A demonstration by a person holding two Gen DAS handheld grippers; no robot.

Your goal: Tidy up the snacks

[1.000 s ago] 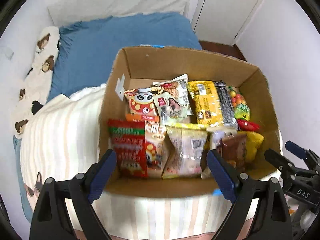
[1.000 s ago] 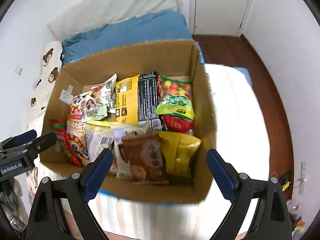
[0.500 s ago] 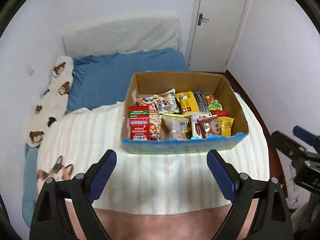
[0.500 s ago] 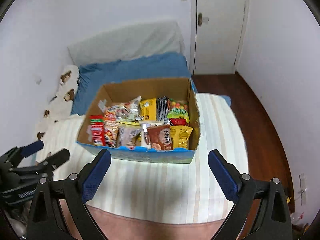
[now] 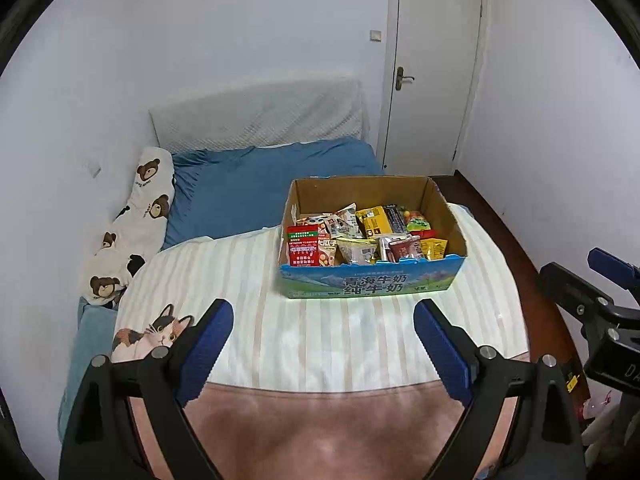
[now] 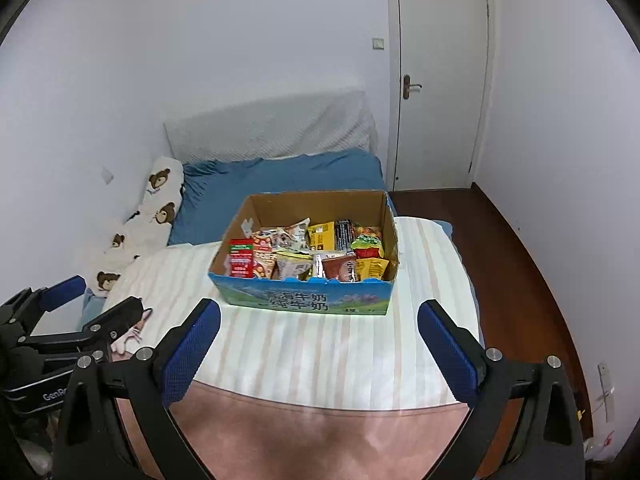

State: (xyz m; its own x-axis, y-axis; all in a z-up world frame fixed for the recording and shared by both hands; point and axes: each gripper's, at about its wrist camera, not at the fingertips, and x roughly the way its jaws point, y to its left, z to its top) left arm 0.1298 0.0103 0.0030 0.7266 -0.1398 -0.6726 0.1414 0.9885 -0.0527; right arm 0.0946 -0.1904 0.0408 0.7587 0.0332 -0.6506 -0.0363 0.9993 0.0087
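Gripper [image 6: 318,342] over striped bed [image 6: 320,348] — bedroom

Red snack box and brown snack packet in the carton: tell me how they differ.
The red snack box stands at the left end of the cardboard carton's front row; the brown snack packet sits towards the right. The red snack box is a flat-faced, square-cornered pack with a green band on top; the brown snack packet is a soft pouch. Both stand upright against the carton's front wall.

Black gripper [image 5: 323,326] frames, blue pads [image 5: 210,334], silver screws.
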